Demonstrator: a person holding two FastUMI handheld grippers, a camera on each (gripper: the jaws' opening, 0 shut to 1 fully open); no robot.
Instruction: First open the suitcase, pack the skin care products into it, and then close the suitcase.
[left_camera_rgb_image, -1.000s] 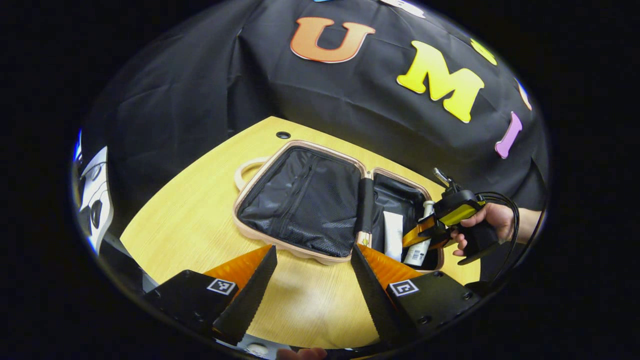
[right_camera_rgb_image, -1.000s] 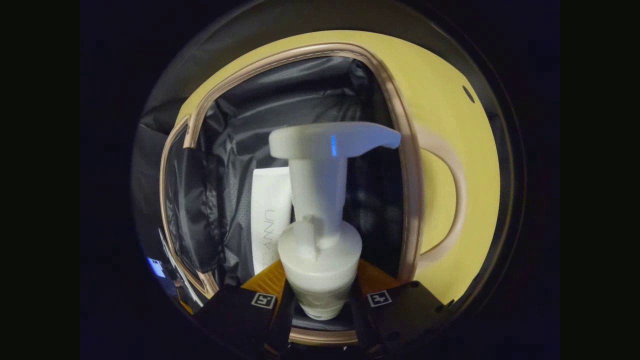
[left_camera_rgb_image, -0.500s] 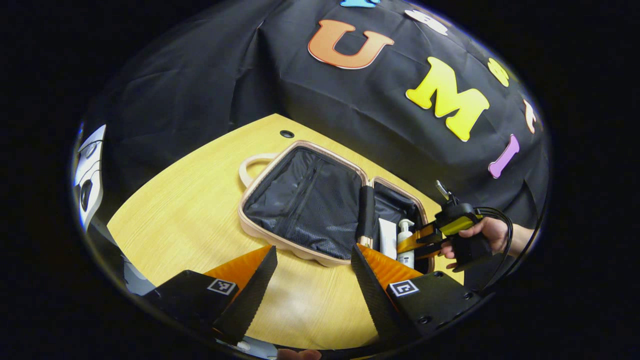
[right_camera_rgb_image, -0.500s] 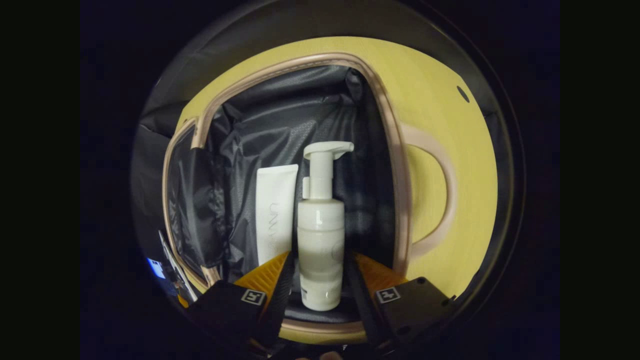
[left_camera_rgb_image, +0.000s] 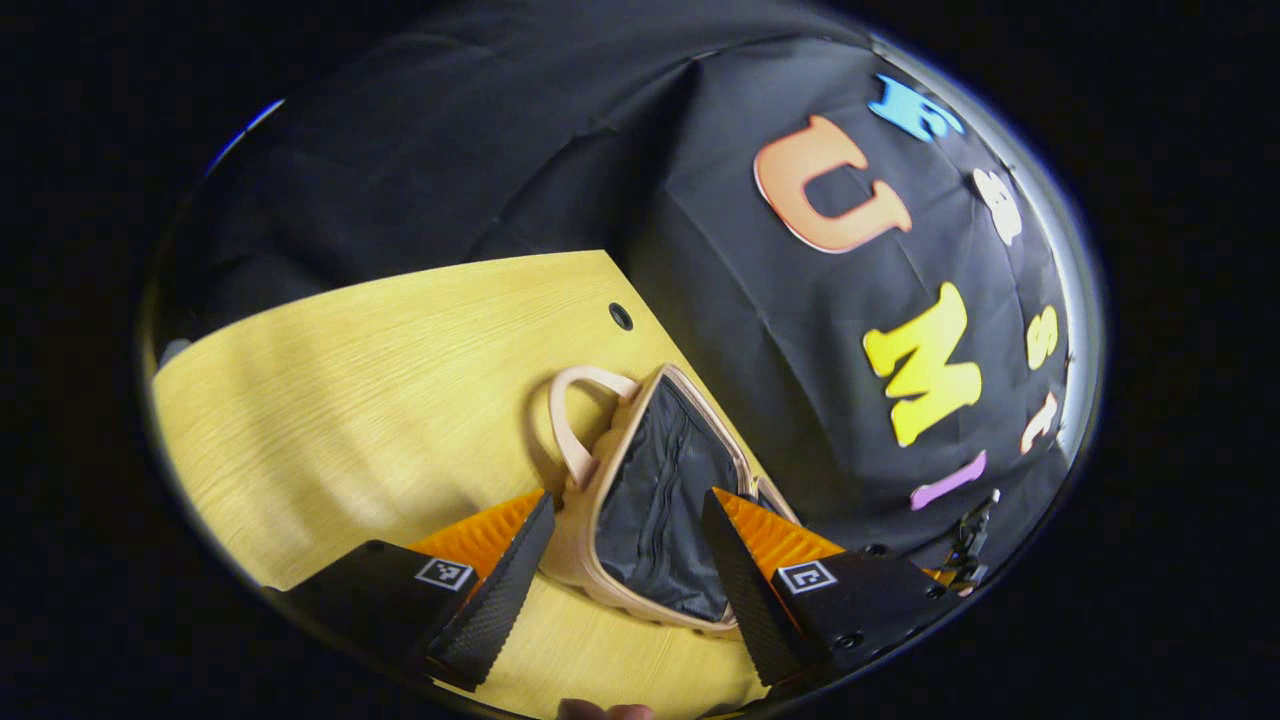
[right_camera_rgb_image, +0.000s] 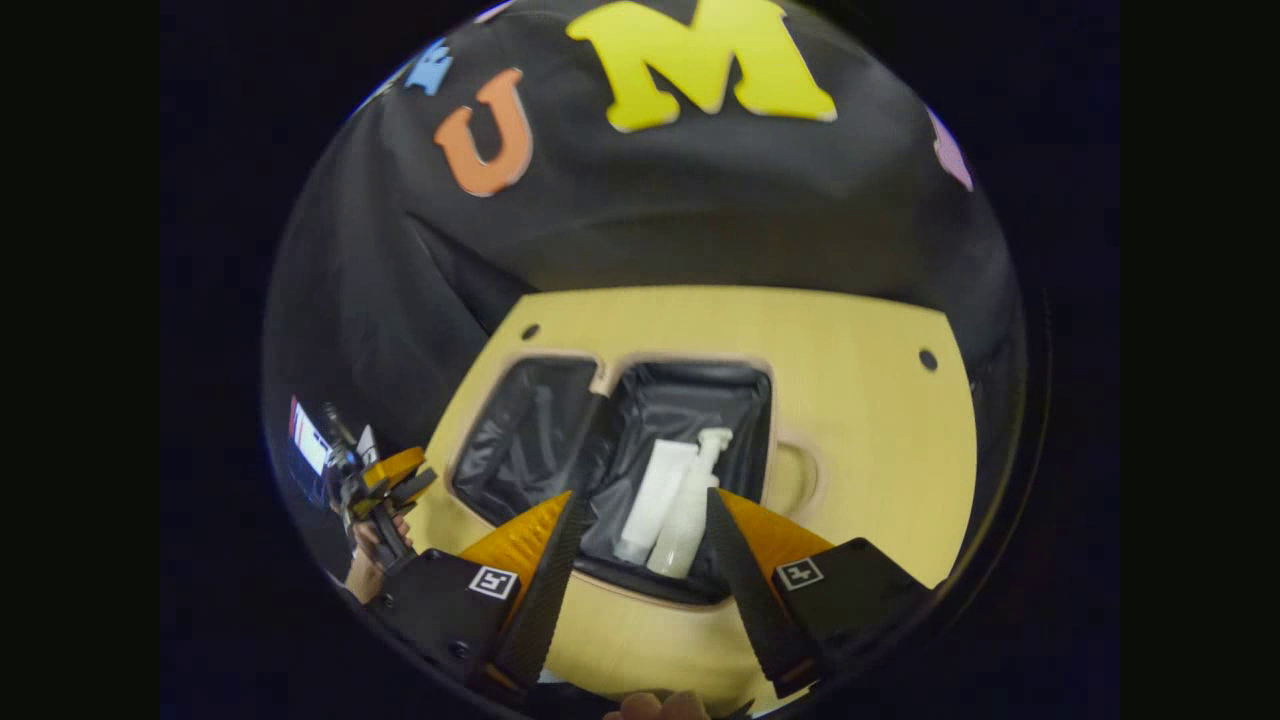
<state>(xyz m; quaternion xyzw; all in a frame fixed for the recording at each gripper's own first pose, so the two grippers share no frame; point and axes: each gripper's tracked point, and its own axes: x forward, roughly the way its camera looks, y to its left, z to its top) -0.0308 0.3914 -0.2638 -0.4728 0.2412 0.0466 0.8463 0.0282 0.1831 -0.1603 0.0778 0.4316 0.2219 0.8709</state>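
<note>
The beige suitcase (right_camera_rgb_image: 680, 358) lies open and flat on the yellow wooden table (right_camera_rgb_image: 870, 420). In its right half a white tube (right_camera_rgb_image: 655, 485) and a white pump bottle (right_camera_rgb_image: 690, 500) lie side by side on the black lining. My right gripper (right_camera_rgb_image: 640, 570) is open, raised above and in front of that half, holding nothing. In the left gripper view the suitcase's lid half (left_camera_rgb_image: 575, 545) with its looped handle (left_camera_rgb_image: 570, 420) lies just beyond my open left gripper (left_camera_rgb_image: 625, 570), and the black zipped lining shows between the fingers. In the right gripper view a hand holds the left gripper (right_camera_rgb_image: 385, 480) at the far left.
The table (left_camera_rgb_image: 380, 380) has small round holes (right_camera_rgb_image: 928, 359) near its far edge, one of them (left_camera_rgb_image: 620, 316) close behind the handle. Black cloth walls close the booth behind the table. A bare stretch of tabletop lies to the right of the suitcase.
My right gripper opened, left the pump bottle lying beside the tube in the suitcase, and pulled back and up. My left gripper swung toward the lid half's handle side.
</note>
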